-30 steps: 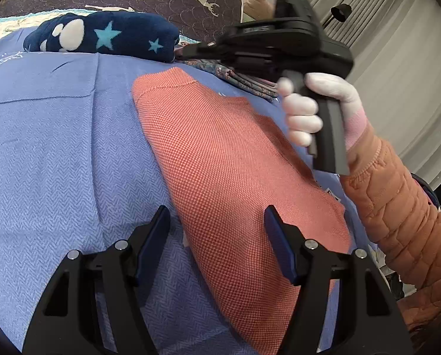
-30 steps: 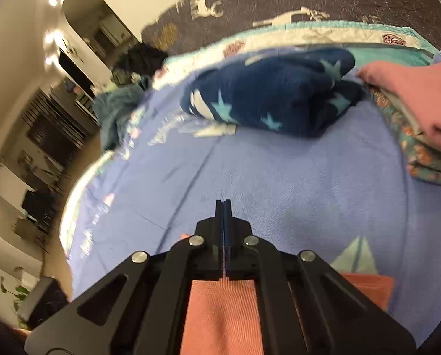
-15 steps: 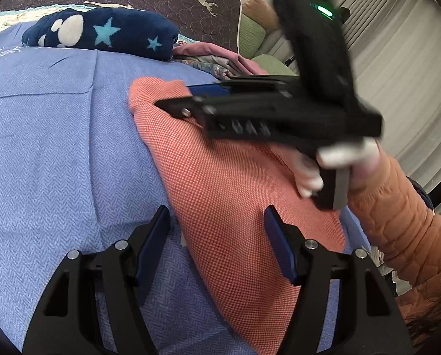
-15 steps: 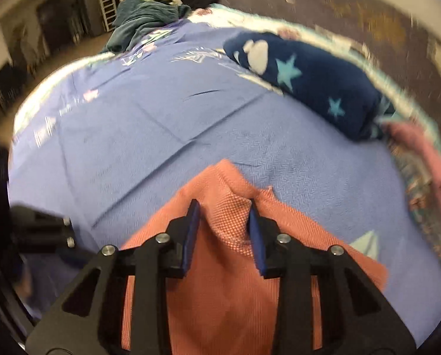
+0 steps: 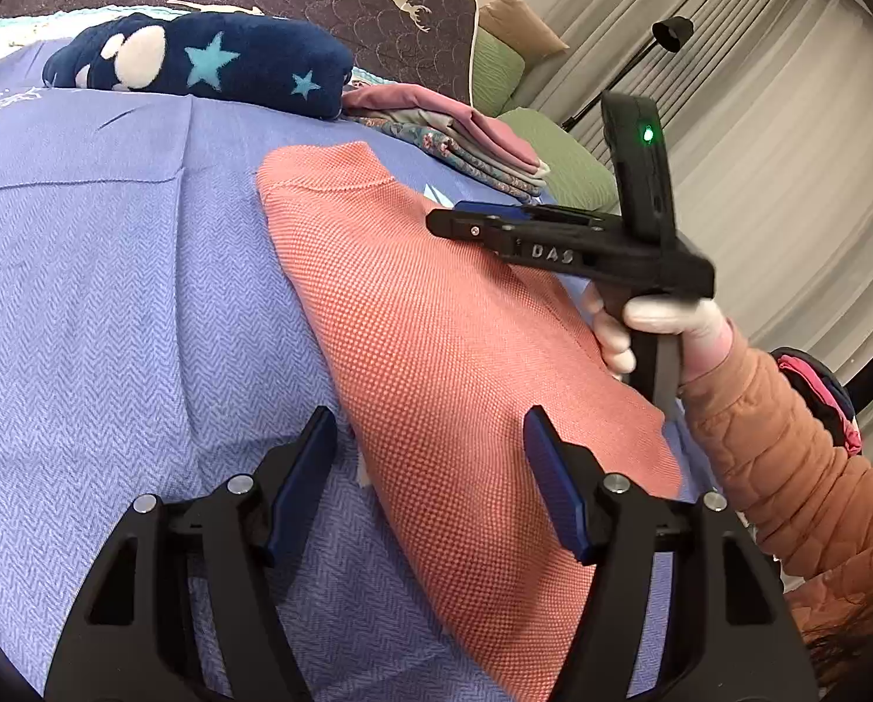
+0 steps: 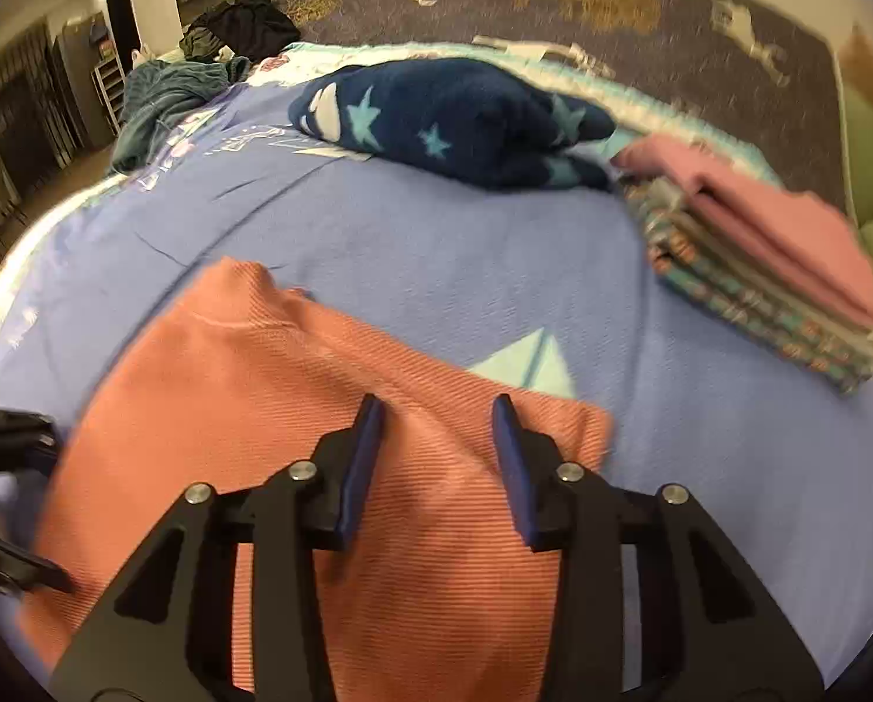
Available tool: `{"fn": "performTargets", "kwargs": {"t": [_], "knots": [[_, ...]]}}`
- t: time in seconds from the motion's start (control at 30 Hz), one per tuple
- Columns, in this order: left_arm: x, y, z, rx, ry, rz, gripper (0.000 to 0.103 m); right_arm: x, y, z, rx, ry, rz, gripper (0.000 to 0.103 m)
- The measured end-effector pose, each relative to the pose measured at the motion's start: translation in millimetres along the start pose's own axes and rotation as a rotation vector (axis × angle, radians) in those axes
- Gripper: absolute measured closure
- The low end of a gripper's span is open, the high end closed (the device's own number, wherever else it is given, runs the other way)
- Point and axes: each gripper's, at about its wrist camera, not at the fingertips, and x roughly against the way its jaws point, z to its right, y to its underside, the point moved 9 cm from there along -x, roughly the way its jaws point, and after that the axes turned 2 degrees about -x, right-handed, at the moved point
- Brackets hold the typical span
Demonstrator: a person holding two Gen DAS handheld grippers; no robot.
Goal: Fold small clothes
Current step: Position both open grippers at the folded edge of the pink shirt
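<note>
A salmon-orange knit garment [image 5: 436, 351] lies folded in a long strip on the blue bedspread [image 5: 97, 304]. My left gripper [image 5: 430, 444] is open and empty just above its near end. My right gripper [image 6: 436, 421] is open and empty, hovering over the garment [image 6: 296, 409]. In the left wrist view it [image 5: 442, 222] shows from the side above the garment's far right part, held by a white-gloved hand.
A navy star-patterned fleece [image 5: 202, 70] lies at the head of the bed. A stack of folded clothes [image 6: 776, 275] with a pink piece on top sits at the right. Green cushions [image 5: 553, 164] and curtains are beyond. Crumpled teal laundry [image 6: 167, 99] lies far left.
My right gripper was shut on the garment's edge, carried it over, then opened and let it go. It has pulled back toward the right. My left gripper has stayed open and still.
</note>
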Motion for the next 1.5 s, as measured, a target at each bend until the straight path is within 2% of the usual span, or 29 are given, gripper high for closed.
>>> {"fn": "performTargets", "kwargs": {"t": [0.07, 0.1, 0.13, 0.17, 0.2, 0.27, 0.3, 0.33, 0.37, 0.43, 0.6, 0.67, 0.83, 0.9, 1.0, 1.2, 1.4, 1.43, 1.47, 1.5], "knots": [[0, 0, 0, 0.000, -0.001, -0.001, 0.036, 1, -3, 11, 0.034, 0.118, 0.045, 0.051], [0, 0, 0, 0.000, 0.000, -0.001, 0.035, 4, -4, 19, 0.009, 0.158, 0.057, 0.050], [0, 1, 0, 0.001, 0.001, -0.001, 0.035, 8, -2, 33, -0.058, 0.226, 0.054, 0.063], [0, 1, 0, 0.002, 0.002, -0.001, 0.035, 11, 0, 43, -0.100, 0.258, 0.047, 0.069], [0, 1, 0, 0.002, 0.002, -0.001, 0.035, 17, 3, 47, -0.155, 0.220, 0.052, 0.069], [0, 1, 1, 0.000, -0.001, -0.001, 0.035, 37, 11, 48, -0.292, 0.058, 0.073, 0.069], [0, 0, 0, 0.000, -0.002, -0.002, 0.035, 46, 17, 47, -0.327, 0.009, 0.079, 0.069], [-1, 0, 0, 0.000, -0.004, -0.002, 0.035, 55, 24, 46, -0.351, -0.031, 0.082, 0.067], [-1, 0, 0, 0.001, -0.004, -0.003, 0.035, 67, 35, 45, -0.376, -0.072, 0.082, 0.059], [-1, -1, 0, 0.005, -0.006, -0.003, 0.035, 84, 58, 46, -0.421, -0.115, 0.072, 0.051], [2, -7, 1, 0.026, -0.025, 0.021, 0.036, 112, 108, 38, -0.531, -0.243, 0.048, 0.048], [3, -9, 4, 0.031, -0.009, 0.023, 0.036, 117, 118, 31, -0.516, -0.270, 0.048, 0.048], [-9, -15, 3, 0.014, -0.050, -0.029, 0.037, 103, 121, 7, -0.488, -0.379, -0.012, 0.044], [-13, -19, -3, 0.039, -0.042, -0.042, 0.041, 87, 119, 5, -0.506, -0.410, -0.042, 0.043], [-18, -27, -9, 0.062, -0.038, -0.049, 0.044, 75, 102, 11, -0.539, -0.457, -0.013, 0.043], [-34, -40, -12, 0.033, -0.049, -0.068, 0.044, 54, 76, 20, -0.570, -0.523, -0.002, 0.043], [-46, -50, -15, 0.016, -0.035, -0.067, 0.046, 46, 66, 17, -0.512, -0.499, 0.009, 0.046], [-48, -51, -15, 0.016, -0.033, -0.067, 0.047, 44, 65, 16, -0.502, -0.487, 0.012, 0.048], [-48, -52, -16, 0.013, -0.035, -0.066, 0.048, 43, 65, 17, -0.490, -0.463, 0.014, 0.055], [-48, -52, -16, 0.011, -0.040, -0.066, 0.053, 41, 65, 17, -0.483, -0.436, 0.012, 0.059]]}}
